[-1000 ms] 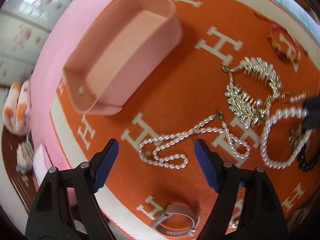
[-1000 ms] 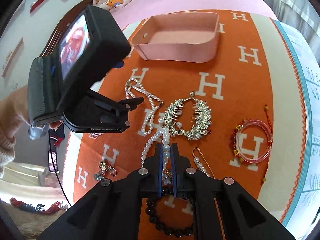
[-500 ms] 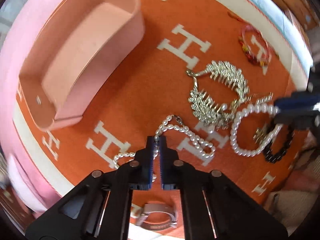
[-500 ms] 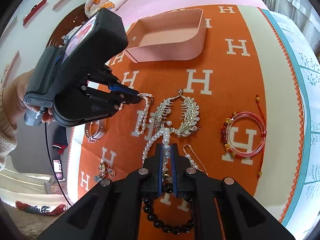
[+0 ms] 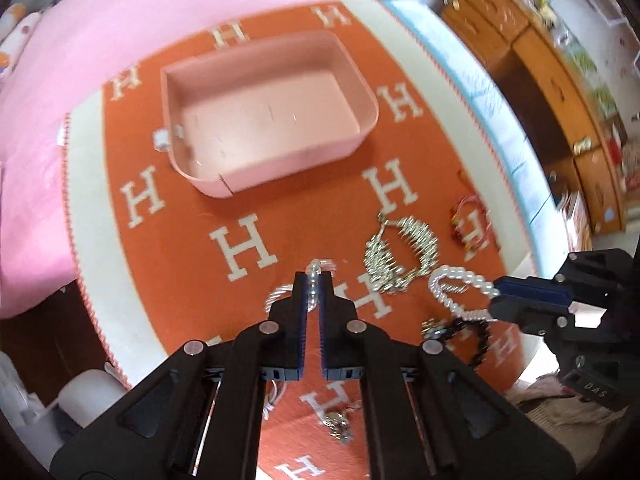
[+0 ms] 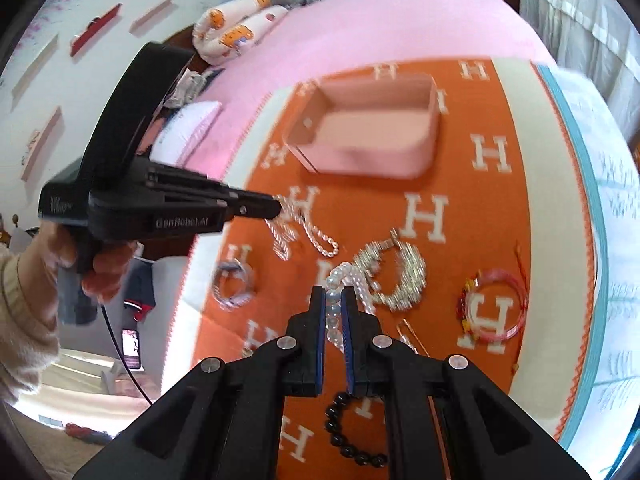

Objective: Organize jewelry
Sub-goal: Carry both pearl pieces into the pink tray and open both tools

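Note:
My left gripper is shut on the thin pearl necklace and holds it lifted above the orange blanket; in the right wrist view the necklace hangs from that gripper. My right gripper is shut on the big-pearl bracelet, also raised; it shows in the left wrist view at the right gripper. The empty pink tray stands farther back on the blanket.
On the orange H-pattern blanket lie a silver leaf hair comb, a red string bracelet, a black bead bracelet, a silver bangle, a pearl pin and a small charm. A wooden cabinet stands to the right.
The left gripper closed on the thin pearl necklace and lifted it off the blanket toward the tray. The right gripper rose with the pearl bracelet held shut.

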Tool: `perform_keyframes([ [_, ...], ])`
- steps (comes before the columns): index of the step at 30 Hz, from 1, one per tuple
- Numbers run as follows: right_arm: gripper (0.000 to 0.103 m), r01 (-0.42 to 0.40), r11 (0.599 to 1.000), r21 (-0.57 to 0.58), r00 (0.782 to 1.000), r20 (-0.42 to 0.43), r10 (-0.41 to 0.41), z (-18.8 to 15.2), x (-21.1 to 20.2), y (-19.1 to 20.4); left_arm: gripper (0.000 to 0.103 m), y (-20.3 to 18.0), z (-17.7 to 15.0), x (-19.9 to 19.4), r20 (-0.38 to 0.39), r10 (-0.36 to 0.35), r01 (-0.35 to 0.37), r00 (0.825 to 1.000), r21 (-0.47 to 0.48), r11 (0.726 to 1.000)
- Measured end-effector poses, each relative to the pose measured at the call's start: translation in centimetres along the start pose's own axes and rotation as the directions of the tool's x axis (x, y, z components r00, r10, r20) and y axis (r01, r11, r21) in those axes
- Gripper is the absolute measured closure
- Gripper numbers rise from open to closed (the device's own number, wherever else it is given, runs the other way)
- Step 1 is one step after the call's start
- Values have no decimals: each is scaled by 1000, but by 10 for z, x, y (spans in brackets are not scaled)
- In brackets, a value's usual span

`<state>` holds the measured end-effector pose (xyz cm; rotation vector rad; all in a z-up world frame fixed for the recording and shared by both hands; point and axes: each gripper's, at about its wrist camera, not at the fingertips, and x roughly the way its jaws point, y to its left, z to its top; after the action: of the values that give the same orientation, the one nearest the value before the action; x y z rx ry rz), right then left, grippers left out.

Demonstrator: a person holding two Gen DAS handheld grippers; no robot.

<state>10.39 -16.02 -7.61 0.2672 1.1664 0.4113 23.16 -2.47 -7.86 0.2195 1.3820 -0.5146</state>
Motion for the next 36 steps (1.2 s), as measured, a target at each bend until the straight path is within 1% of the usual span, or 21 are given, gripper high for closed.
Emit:
perform_keyframes([
  [1,96,-7,1000,-6,1000,13,7,5,-5,4,100,-2,-5,-12,19,5,-5,1000,-14,1000],
  [5,96,-22,999,-39,997,77,25,34,-27,22,100,0,1,-48,99,32,-24,995,-77,997],
  [9,96,-17,997,-70,989,147,27,70,-42,37,100,0,15,-85,198,51,-26,979,-128,991],
  [11,96,-6,997,-81,984,175,20,87,-46,40,100,2,27,-98,242,62,-26,968,-146,989],
  [14,96,7,998,-69,979,204,7,114,-43,39,100,6,47,-103,273,85,-40,958,-167,985],
  [17,96,11,999,-32,976,216,-4,140,-31,31,100,14,66,-92,282,98,-42,954,-197,980],
  [21,96,20,1000,5,978,209,-20,161,-8,15,100,30,86,-58,269,112,-40,957,-258,965],
  [23,96,29,999,24,980,194,-33,169,9,3,100,39,91,-35,250,131,-55,959,-290,955],
  [24,96,40,998,39,982,181,-47,172,19,-3,100,43,93,-23,235,143,-67,961,-306,950],
  [26,96,46,997,69,986,155,-57,174,39,-19,100,52,94,7,180,164,-97,970,-330,939],
  [29,96,53,990,131,993,97,-66,173,68,-41,100,56,86,46,77,190,-154,979,-335,929],
  [31,96,60,985,163,996,58,-70,172,82,-52,100,53,77,66,17,184,-169,983,-323,931],
  [33,96,65,983,172,997,40,-73,171,92,-58,100,48,69,72,18,199,-184,980,-312,932],
  [36,95,78,982,173,996,21,-83,168,102,-63,100,48,59,78,-11,157,-152,987,-336,930],
])
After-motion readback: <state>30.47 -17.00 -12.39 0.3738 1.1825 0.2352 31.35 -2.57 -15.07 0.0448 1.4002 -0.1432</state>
